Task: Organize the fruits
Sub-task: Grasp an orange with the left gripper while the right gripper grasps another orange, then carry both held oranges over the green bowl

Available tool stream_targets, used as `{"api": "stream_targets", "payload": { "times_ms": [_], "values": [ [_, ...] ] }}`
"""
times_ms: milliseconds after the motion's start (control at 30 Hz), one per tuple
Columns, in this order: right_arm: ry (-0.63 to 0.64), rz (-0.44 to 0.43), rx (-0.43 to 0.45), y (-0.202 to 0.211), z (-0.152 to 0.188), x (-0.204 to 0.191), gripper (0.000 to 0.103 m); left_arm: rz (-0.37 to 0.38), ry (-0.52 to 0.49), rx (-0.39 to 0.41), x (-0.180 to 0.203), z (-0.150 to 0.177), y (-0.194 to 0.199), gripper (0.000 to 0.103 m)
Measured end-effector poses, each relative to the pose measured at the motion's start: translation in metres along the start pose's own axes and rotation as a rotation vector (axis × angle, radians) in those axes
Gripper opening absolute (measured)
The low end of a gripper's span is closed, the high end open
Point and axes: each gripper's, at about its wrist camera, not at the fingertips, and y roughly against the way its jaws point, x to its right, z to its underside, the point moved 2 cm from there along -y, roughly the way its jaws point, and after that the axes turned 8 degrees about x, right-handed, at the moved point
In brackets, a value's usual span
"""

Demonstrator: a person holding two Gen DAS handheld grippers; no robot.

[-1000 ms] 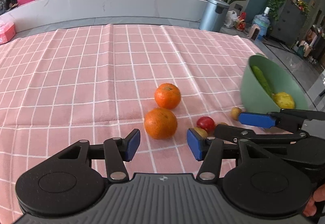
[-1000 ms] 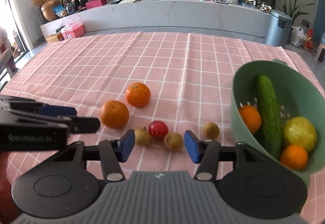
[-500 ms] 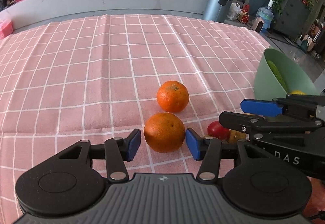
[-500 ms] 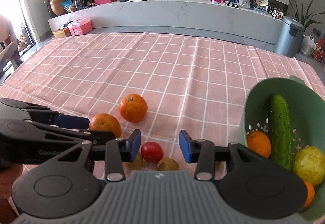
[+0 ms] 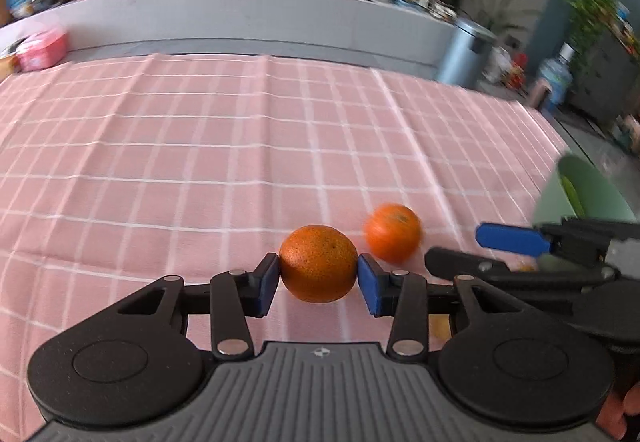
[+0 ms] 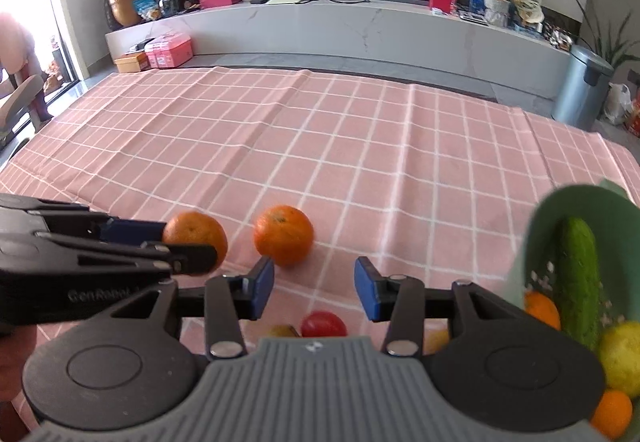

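Blue-padded left gripper (image 5: 318,279) clamps one orange (image 5: 318,263) just above the pink checked cloth (image 5: 200,161), while the right gripper (image 6: 315,286) hovers open-jawed beside the green bowl (image 6: 540,217).

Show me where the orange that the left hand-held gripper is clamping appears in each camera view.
Left wrist: the clamped orange sits low, at centre, between the blue pads of the left hand-held gripper.
Right wrist: same orange at lower left, partly behind that gripper's fingers.
Shared landmark: the loose orange, just to its right in both views.
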Motion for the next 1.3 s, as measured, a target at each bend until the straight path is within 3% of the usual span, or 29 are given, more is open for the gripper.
{"api": "stream_targets", "payload": {
  "times_ms": [100, 467, 633, 767, 900, 1033, 1300],
  "values": [
    [0.022, -0.004, 0.0, -0.012, -0.006, -0.007, 0.058, -0.048, 0.055, 0.019, -0.015, -0.005, 0.001, 0.048],
    [0.05, 0.0, -0.028, -0.045, -0.011, -0.022, 0.058, -0.08, 0.123, 0.019, -0.033, -0.008, -0.002, 0.048],
    [0.062, 0.01, -0.034, -0.054, -0.011, -0.027, 0.052, -0.077, 0.123, 0.015, -0.031, -0.005, -0.001, 0.048],
    [0.093, 0.04, -0.036, -0.056, -0.011, -0.029, 0.041, -0.081, 0.126, 0.013, -0.032, -0.004, -0.001, 0.048],
    [0.084, 0.031, -0.036, -0.057, -0.011, -0.025, 0.041, -0.074, 0.121, 0.013, -0.029, -0.003, 0.001, 0.048],
    [0.066, 0.029, -0.023, -0.048, -0.013, -0.025, 0.04, -0.075, 0.124, 0.022, -0.028, -0.004, 0.007, 0.048],
    [0.044, -0.021, 0.02, 0.009, -0.021, -0.023, 0.039, -0.041, 0.112, 0.043, -0.008, -0.009, 0.03, 0.048]
  ]
}}
